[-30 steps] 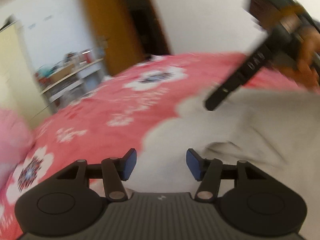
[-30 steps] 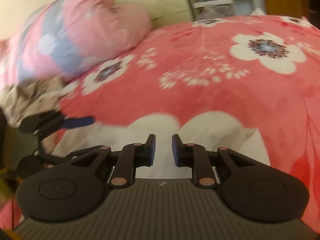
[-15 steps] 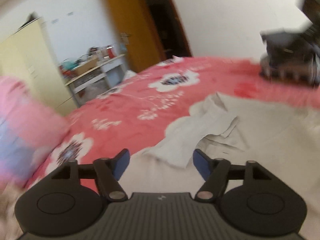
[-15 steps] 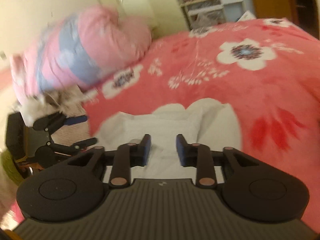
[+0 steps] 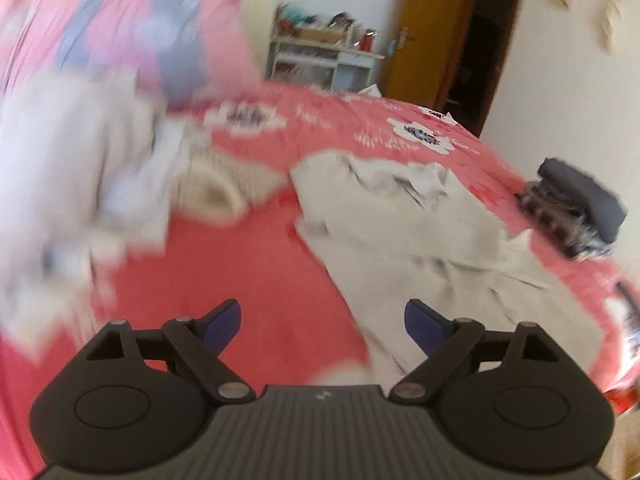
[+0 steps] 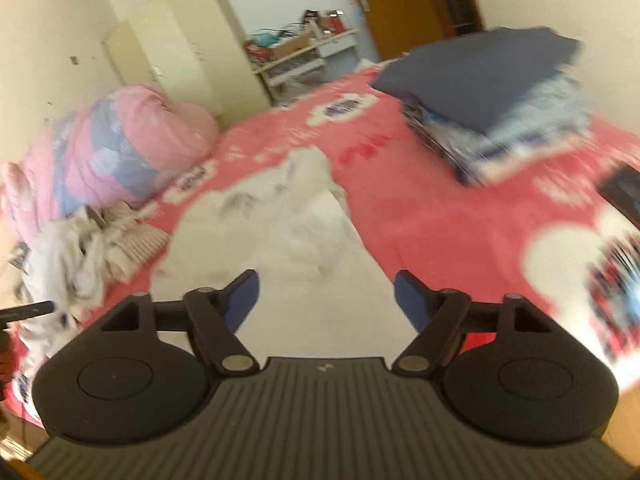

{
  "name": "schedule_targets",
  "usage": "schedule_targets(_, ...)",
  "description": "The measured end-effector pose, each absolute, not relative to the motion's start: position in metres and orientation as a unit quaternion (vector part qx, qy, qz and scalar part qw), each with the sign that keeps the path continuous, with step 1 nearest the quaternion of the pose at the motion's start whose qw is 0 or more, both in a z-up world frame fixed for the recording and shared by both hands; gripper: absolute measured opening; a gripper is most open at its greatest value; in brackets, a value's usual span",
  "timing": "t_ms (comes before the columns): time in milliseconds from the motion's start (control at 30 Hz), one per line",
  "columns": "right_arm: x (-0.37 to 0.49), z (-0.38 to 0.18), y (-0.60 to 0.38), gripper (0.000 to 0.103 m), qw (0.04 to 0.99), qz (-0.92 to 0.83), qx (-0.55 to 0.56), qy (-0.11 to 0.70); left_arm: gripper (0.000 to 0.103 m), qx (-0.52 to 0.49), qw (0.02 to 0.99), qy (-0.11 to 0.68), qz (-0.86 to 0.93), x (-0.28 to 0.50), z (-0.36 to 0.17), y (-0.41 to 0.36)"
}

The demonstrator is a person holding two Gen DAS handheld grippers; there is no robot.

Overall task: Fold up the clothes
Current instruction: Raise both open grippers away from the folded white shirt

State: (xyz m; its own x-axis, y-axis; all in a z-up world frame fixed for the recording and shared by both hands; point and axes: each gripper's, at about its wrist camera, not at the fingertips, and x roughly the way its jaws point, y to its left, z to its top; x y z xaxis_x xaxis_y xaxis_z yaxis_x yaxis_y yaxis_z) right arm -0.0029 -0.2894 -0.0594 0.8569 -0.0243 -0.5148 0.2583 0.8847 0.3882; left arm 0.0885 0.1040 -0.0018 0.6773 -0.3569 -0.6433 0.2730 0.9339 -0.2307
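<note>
Red floral bedspread point(image 5: 248, 264) carries a rumpled beige garment point(image 5: 404, 240).

A red bedspread point(image 6: 420, 216) with white flowers covers the bed, and a rolled pink and blue quilt point(image 6: 116, 152) lies at its far left corner. Beyond the far edge stand a cream wardrobe point(image 6: 192, 40), a white shelf point(image 6: 296, 56) crowded with boxes and clutter, and an orange-brown door point(image 6: 400, 4) beside a dark doorway. A dark flat thing point(image 6: 624, 194) lies at the bed's right edge, too blurred to name.
</note>
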Motion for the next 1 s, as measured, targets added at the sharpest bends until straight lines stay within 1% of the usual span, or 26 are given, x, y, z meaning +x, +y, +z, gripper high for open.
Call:
schedule_targets(67, -0.021, -0.068, -0.276, 0.087, 0.939, -0.093, 0.213, 0.255, 0.091, -0.076, 0.912, 0.369, -0.162, 0.064, -0.017, 0.104)
schedule_targets(133, -0.032, -0.07, -0.262, 0.088, 0.942, -0.116, 0.191, 0.248, 0.094, -0.097, 0.907, 0.38, -0.151, 0.048, -0.03, 0.099)
schedule_targets(167, -0.036, -0.069, -0.257, 0.09, 0.944, -0.123, 0.189, 0.241, 0.097, -0.113, 0.903, 0.386, -0.148, 0.042, -0.037, 0.097)
schedule_targets(233, -0.046, -0.066, -0.248, 0.101, 0.949, -0.134, 0.182, 0.221, 0.099, -0.14, 0.893, 0.397, -0.16, 0.029, -0.049, 0.094)
schedule_targets(267, -0.051, -0.064, -0.243, 0.102, 0.952, -0.139, 0.177, 0.207, 0.099, -0.141, 0.892, 0.399, -0.159, 0.023, -0.052, 0.092)
schedule_targets(400, -0.068, -0.061, -0.232, 0.102, 0.965, -0.135, 0.146, 0.171, 0.101, -0.135, 0.89, 0.406, -0.158, 0.003, -0.061, 0.079)
schedule_targets(500, -0.076, -0.063, -0.226, 0.102, 0.968, -0.128, 0.143, 0.163, 0.103, -0.107, 0.895, 0.399, -0.167, -0.008, -0.061, 0.066)
schedule_targets(700, -0.091, -0.076, -0.22, 0.102, 0.963, -0.147, 0.146, 0.173, 0.103, -0.047, 0.912, 0.385, -0.132, -0.011, -0.068, 0.039)
schedule_targets(867, -0.098, -0.087, -0.22, 0.102, 0.962, -0.178, 0.09, 0.184, 0.103, -0.048, 0.916, 0.377, -0.126, -0.004, -0.072, 0.032)
schedule_targets(933, -0.099, -0.092, -0.223, 0.102, 0.964, -0.171, 0.084, 0.186, 0.101, -0.05, 0.917, 0.377, -0.123, 0.002, -0.073, 0.029)
schedule_targets(1000, -0.097, -0.097, -0.228, 0.102, 0.963, -0.166, 0.088, 0.192, 0.096, -0.053, 0.916, 0.379, -0.122, 0.008, -0.074, 0.028)
